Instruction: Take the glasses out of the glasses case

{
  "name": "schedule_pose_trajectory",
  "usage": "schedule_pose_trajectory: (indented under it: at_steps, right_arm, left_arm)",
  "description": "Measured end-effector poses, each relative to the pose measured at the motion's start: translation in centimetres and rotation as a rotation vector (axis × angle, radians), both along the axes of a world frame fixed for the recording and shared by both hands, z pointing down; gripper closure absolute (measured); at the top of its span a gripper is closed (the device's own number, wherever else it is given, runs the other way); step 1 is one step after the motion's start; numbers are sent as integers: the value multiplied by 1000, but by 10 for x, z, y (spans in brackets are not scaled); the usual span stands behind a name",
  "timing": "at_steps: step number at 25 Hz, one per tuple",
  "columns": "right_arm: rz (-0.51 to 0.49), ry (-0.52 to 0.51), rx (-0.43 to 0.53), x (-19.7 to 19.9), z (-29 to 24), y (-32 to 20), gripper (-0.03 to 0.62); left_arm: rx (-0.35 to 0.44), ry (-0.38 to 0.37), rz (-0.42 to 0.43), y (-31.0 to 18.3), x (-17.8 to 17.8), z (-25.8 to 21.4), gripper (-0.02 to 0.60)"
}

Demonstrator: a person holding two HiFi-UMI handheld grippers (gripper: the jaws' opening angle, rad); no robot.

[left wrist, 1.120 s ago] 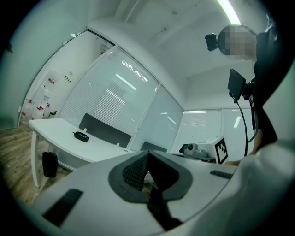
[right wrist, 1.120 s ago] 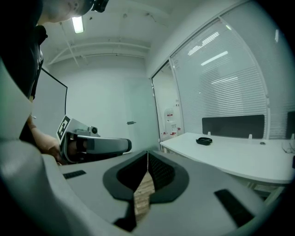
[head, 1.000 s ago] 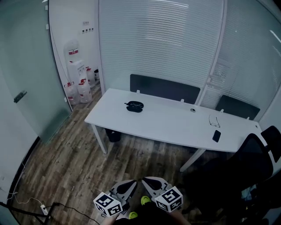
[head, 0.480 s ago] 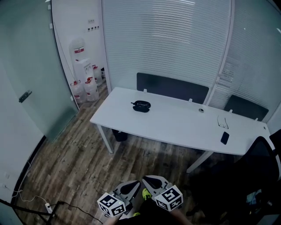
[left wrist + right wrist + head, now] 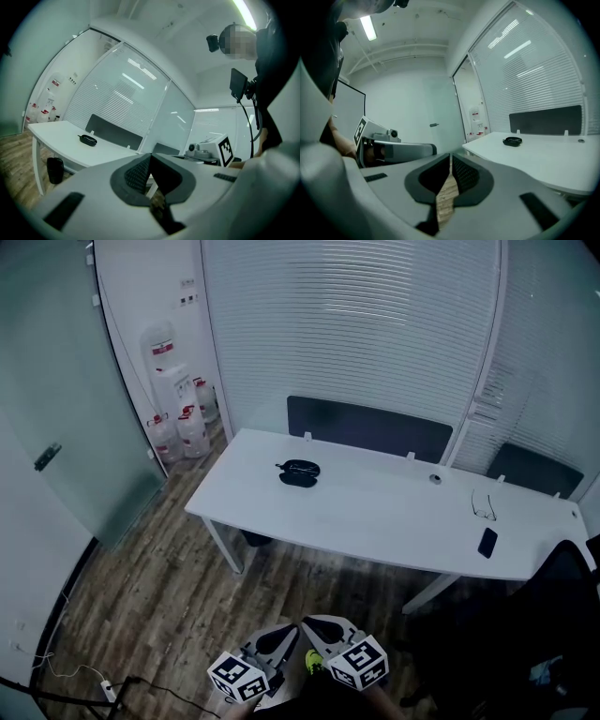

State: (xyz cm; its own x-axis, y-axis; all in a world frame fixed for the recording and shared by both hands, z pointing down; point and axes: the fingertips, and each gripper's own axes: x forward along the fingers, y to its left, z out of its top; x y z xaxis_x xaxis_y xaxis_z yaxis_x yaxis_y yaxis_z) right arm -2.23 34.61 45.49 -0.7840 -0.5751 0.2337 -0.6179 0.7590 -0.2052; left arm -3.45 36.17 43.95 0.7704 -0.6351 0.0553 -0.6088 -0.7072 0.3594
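Low in the head view, the left gripper (image 5: pixel 281 634) and the right gripper (image 5: pixel 319 627) are held side by side, well apart from the white table (image 5: pixel 375 512). Both pairs of jaws are seen pressed together in their own views, with nothing between them (only floor shows behind the closed tips). The glasses case (image 5: pixel 300 472), a dark oval, lies on the table's far left part, near the grey divider panel (image 5: pixel 370 430); whether its lid is raised cannot be told at this range. A loose pair of spectacles (image 5: pixel 483 507) and a dark phone (image 5: pixel 487 542) lie toward the right end.

The step in hand is judged to be the approach, since no contact with the case has yet been made. For the next move, the gap to the table must be closed, and the jaws parted before the case can be steadied and opened.

Compared with a second ago, the whole table is shifted rightward in the head view, and less of the black chair (image 5: pixel 553 596) is shown.
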Motion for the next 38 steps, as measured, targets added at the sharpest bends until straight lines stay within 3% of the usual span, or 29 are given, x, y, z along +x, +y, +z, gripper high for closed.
schedule_pose_trajectory:
  at_steps: [24,38]
  right_arm:
    - [-114,6,-26,31,7,-128,574]
    - [-127,31,-9,47,6,-165,572]
  left_arm:
    - [-27,-9,-70,-132,36,-2,578]
    - [-27,-3,-78,-159,51,1,578]
